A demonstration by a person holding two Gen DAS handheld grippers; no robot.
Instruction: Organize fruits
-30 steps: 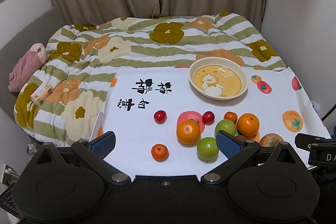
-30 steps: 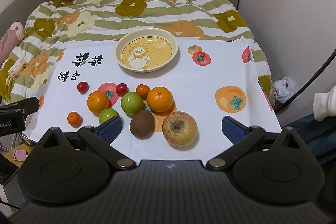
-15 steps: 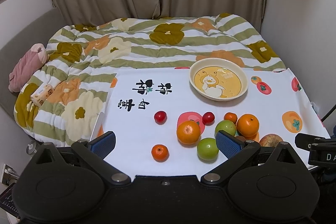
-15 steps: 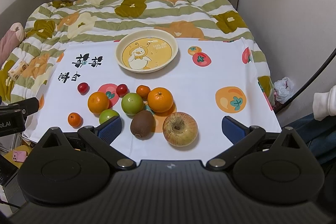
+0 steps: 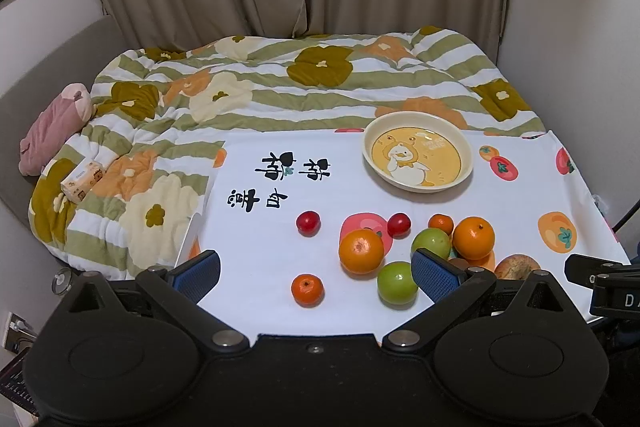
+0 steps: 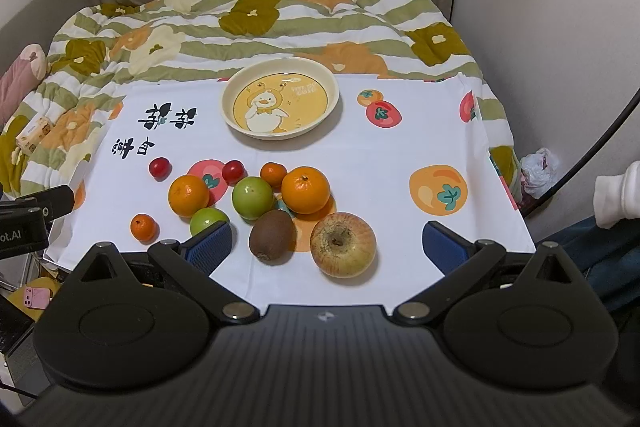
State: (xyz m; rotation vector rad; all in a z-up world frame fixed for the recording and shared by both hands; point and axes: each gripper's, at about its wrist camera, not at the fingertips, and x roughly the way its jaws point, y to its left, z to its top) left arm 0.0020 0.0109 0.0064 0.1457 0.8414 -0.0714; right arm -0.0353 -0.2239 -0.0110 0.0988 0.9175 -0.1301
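Both sets of jaws stood wide open and empty. Between the right gripper's (image 6: 326, 243) jaws lay the kiwi (image 6: 272, 235) and apple (image 6: 343, 244); beyond them, the empty duck plate (image 6: 334, 95). No fruit was yet moved; next calls for closing on one.

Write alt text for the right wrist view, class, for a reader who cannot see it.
The open right gripper hovers over a white printed cloth holding loose fruit: a russet apple, a kiwi, two large oranges, two small mandarins, two green apples and two red cherry tomatoes. Beyond the fruit sits an empty duck-print plate, on a bed with a floral quilt.
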